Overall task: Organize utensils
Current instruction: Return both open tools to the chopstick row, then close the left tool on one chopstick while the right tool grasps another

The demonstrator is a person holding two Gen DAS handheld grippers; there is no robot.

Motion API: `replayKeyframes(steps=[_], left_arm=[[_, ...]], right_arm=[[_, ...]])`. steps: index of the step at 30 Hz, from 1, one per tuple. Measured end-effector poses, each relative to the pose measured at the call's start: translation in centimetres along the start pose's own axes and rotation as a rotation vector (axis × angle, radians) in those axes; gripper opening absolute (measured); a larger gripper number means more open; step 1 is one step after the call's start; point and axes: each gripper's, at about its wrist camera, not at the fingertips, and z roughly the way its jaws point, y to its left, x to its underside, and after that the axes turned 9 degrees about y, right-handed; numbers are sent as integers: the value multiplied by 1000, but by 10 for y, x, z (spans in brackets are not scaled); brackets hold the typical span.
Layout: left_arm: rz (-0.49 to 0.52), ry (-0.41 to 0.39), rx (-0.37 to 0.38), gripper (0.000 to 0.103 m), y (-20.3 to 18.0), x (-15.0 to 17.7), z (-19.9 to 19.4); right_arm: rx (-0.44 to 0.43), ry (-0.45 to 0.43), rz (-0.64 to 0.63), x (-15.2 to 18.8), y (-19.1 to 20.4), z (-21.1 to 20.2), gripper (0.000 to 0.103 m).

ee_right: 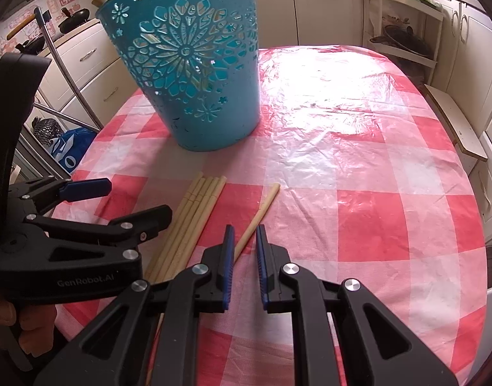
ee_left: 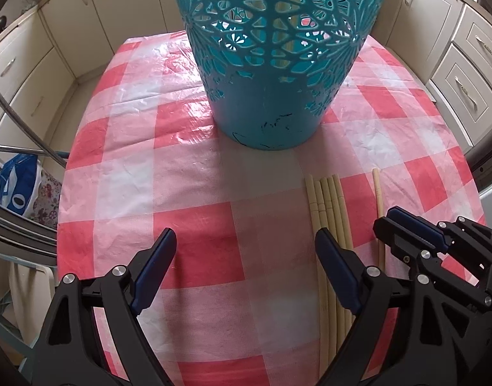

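A: How far along am I with the utensils?

B: Barely started, I judge. A bundle of chopsticks [ee_right: 194, 215] lies flat near the worktop's near edge, and a single chopstick [ee_right: 260, 212] lies just beside it, apart from the rest. The teal bucket [ee_right: 194, 74] stands upright farther in toward the middle; a pale handle pokes over its rim, though I cannot tell what it belongs to

A: And my tools?

B: My left tool [ee_left: 246, 257] is spread wide over bare cloth beside the bundle, gripping nothing. My right tool [ee_right: 246, 241] is nearly closed, its tips at the single chopstick; I cannot tell whether the pads pinch it

A: What's left?

B: Every chopstick on the checked cloth [ee_right: 358, 193] still has to go, presumably into the bucket
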Motion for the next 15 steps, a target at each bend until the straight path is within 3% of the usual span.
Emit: replayKeyframes(steps=[8, 15], left_arm=[[16, 13, 21, 84, -4, 1, 3], [39, 26, -10, 84, -6, 1, 6]], right_arm=[[-4, 2, 19, -1, -5, -1, 14], [-37, 12, 49, -5, -14, -1, 14]])
